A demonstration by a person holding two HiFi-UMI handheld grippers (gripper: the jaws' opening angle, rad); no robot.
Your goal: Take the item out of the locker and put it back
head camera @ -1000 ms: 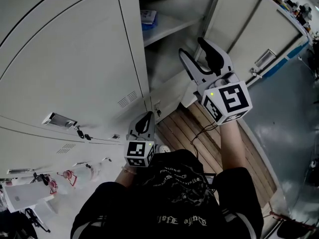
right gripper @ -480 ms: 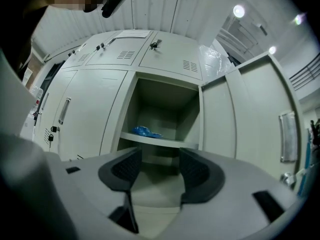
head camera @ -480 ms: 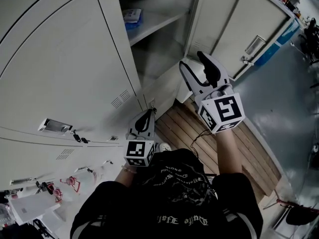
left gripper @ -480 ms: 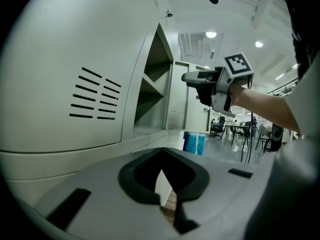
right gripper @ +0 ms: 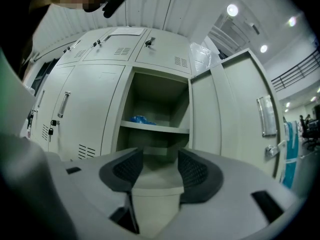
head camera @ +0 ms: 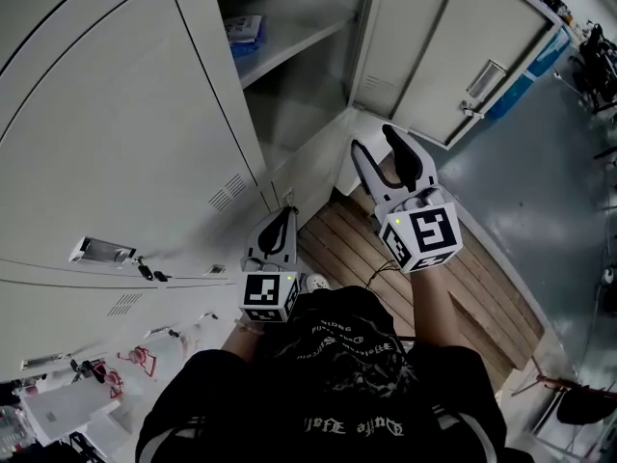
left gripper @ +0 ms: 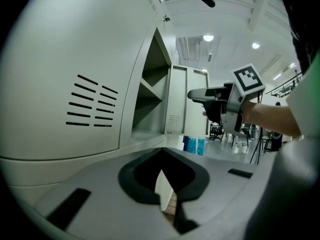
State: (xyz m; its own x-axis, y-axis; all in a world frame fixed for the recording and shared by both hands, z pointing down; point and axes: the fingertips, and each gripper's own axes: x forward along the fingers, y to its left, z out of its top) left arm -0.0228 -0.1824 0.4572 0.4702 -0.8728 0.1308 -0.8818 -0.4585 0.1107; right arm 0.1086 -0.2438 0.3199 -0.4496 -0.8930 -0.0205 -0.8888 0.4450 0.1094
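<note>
Open locker (right gripper: 150,91), blue item (right gripper: 140,119) on its shelf (right gripper: 165,129).
Right gripper (head camera: 372,138) released, empty, jaws just narrowing slightly; left gripper (head camera: 281,216) clenched, empty.

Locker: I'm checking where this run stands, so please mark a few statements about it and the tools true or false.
1. The locker door stands open. True.
2. The right tool holds the blue item. False: the item lies on the shelf. The tool's jaws stand apart and have just closed a little, with nothing between them.
3. The left tool is shut. True.
4. The left tool is inside the locker. False: it is outside, beside the closed door.
</note>
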